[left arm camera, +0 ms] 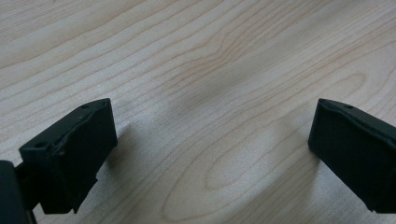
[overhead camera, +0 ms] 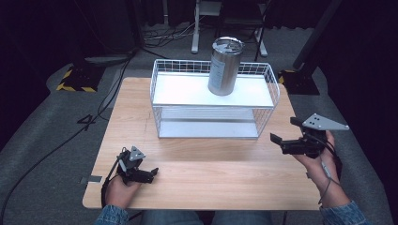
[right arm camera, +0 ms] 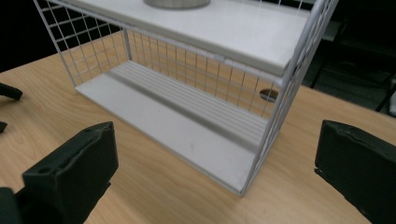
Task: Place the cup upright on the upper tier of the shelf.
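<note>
A pale wooden table [overhead camera: 197, 173] stands in a dark room, bearing a white wire shelf rack [overhead camera: 213, 101]. A steel tumbler [overhead camera: 225, 66] stands upright on its top shelf, well apart from both tools. The right gripper [overhead camera: 285, 132], jaws wide apart and empty, faces the rack's corner; it should probably rise above the rim before closing in. The left gripper [overhead camera: 154, 172] rests low over bare wood, jaws apart.

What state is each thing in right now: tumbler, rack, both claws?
Steel tumbler: upright on the rack's top shelf, lid on, not held.
Wire rack: upright on the table, lower shelf bare.
Left claw: open, low over the table, holding nothing.
Right claw: open, holding nothing, facing the rack.
</note>
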Available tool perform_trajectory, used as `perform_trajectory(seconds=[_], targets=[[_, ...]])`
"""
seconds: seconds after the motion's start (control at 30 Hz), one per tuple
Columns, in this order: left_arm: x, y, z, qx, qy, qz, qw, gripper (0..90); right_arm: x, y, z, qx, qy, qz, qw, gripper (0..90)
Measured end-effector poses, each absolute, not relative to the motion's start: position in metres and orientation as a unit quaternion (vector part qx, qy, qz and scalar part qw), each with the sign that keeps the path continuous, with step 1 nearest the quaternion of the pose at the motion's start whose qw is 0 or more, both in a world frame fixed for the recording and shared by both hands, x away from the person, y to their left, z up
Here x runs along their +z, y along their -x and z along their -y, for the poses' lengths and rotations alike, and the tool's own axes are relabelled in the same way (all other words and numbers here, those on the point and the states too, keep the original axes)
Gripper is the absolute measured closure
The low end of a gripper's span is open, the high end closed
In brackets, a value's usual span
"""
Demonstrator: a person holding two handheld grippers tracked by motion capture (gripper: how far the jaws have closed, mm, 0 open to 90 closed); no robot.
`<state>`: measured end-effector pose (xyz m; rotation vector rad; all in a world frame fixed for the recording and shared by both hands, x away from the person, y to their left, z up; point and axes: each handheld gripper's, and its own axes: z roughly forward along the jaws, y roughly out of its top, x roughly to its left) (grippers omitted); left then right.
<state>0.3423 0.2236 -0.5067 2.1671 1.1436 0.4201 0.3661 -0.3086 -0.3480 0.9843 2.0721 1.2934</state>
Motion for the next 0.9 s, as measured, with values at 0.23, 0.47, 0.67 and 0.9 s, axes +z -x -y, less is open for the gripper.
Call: perform_trajectory(seconds=[0.23, 0.47, 0.67, 0.9], targets=[[-0.507, -0.342, -0.224, 0.16, -0.825, -0.436, 0.322, 1.6, -0.39, -0.361, 0.314, 0.459, -0.389, -0.766, 0.225, 0.0], [-0.507, -0.342, -0.223, 0.16, -0.824, -0.438, 0.321, 1.6, -0.429, -0.357, 0.318, 0.436, -0.412, -0.771, 0.217, 0.0], [-0.507, -0.342, -0.223, 0.16, -0.824, -0.439, 0.321, 1.6, -0.461, -0.351, 0.32, 0.417, -0.426, -0.775, 0.208, 0.0], [-0.506, -0.342, -0.223, 0.16, -0.824, -0.441, 0.319, 1.6, -0.486, -0.347, 0.32, 0.396, -0.434, -0.784, 0.203, 0.0]])
